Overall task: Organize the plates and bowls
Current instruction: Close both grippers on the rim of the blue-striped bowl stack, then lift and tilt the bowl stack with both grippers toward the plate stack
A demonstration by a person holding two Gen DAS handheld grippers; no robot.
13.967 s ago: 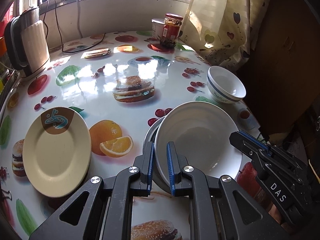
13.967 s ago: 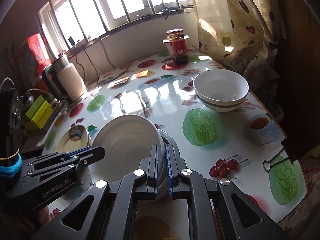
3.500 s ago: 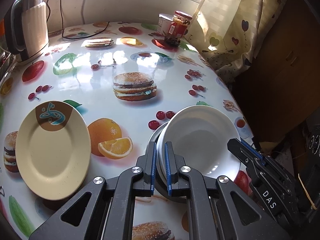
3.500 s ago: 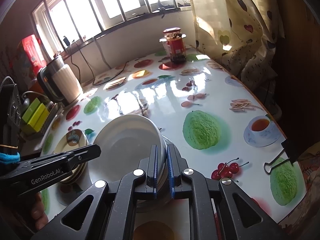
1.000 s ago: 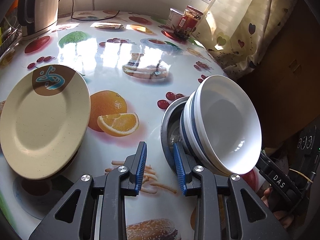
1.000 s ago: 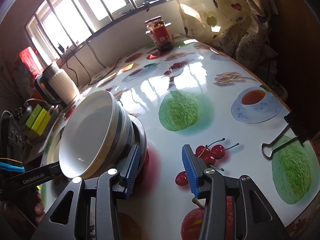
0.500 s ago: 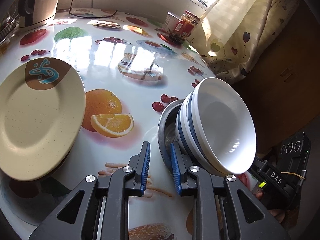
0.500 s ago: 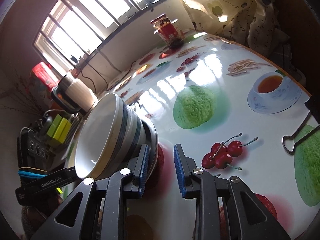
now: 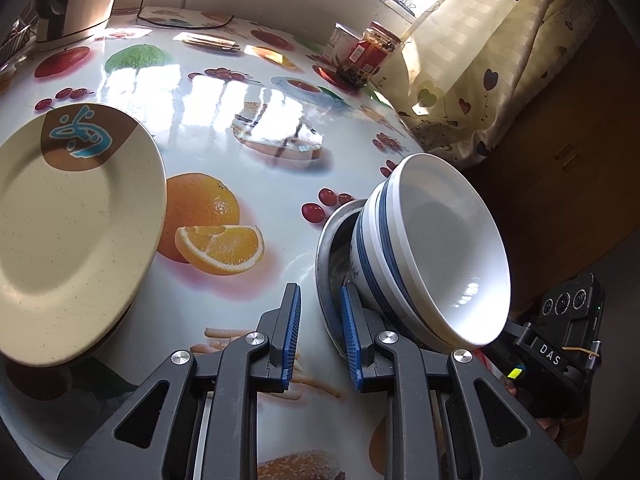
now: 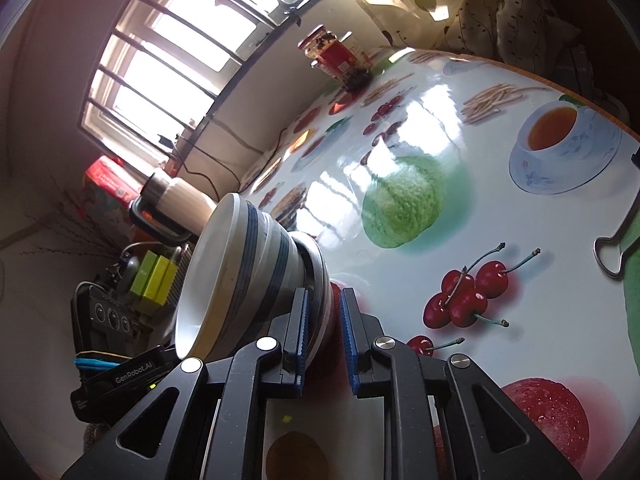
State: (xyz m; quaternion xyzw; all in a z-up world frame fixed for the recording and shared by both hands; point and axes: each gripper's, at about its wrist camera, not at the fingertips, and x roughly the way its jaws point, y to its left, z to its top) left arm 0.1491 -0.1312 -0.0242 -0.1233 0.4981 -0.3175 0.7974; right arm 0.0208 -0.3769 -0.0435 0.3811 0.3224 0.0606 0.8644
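Close in, the left tool (image 9: 320, 334) angled down, its pads straddling the metal plate (image 9: 326, 252) rim without clear contact. Opposite, the right tool (image 10: 323, 330) was closing over that rim. Stacked white bowls (image 9: 436, 248) sat tilted on the plate. Farther left lay a cream plate (image 9: 68, 224) on the fruit-printed worktop (image 9: 248, 92); a jar (image 9: 370, 54) stood beside the curtain (image 9: 480, 60).

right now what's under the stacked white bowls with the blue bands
The stacked bowls sit in a metal dish, with its rim showing at their base. The bowls cover the dish's middle, so anything else beneath them cannot be seen.
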